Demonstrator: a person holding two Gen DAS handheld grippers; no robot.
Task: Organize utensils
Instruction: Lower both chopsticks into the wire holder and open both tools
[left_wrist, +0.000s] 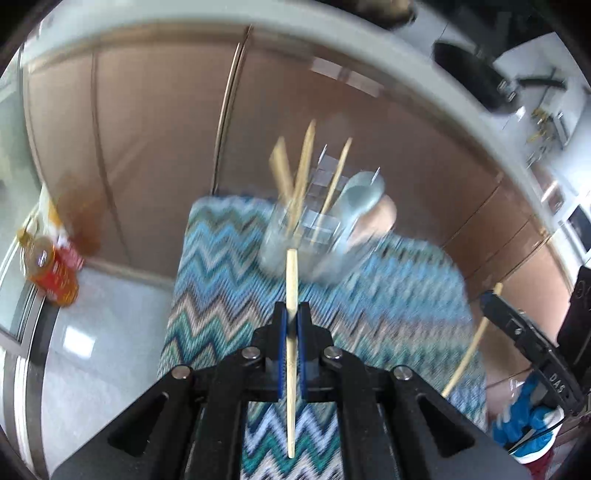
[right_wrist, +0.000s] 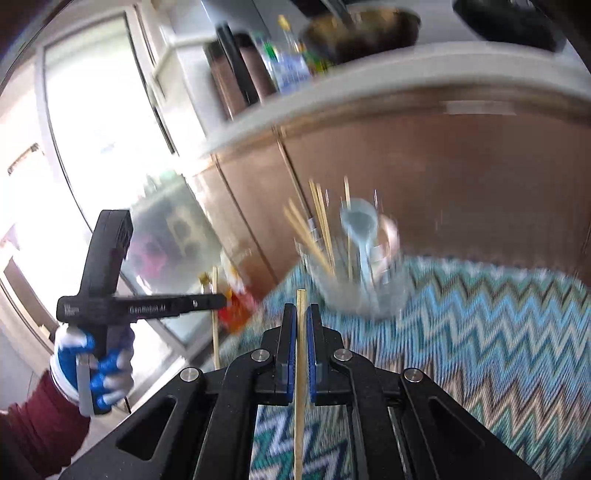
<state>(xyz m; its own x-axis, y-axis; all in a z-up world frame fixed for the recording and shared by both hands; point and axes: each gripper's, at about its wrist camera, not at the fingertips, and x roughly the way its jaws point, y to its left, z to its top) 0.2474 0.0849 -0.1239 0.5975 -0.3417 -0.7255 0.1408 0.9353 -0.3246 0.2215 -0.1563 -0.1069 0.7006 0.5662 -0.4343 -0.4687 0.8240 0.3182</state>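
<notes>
Left wrist: holder (left_wrist: 295, 236) blurred; tools grip chopsticks.

The cloth (left_wrist: 229, 302) carries a zigzag pattern in blue, teal, grey and white. The chopsticks (left_wrist: 291, 332) are pale yellow wood. The gripper (left_wrist: 291, 321) is black with blue pads (left_wrist: 282, 332). The cabinet doors (left_wrist: 147, 147) are brown. The spoon (right_wrist: 360, 225) looks pale blue, though blurred. The glove (right_wrist: 103, 369) is blue and white, the sleeve (right_wrist: 44, 413) dark red.
</notes>
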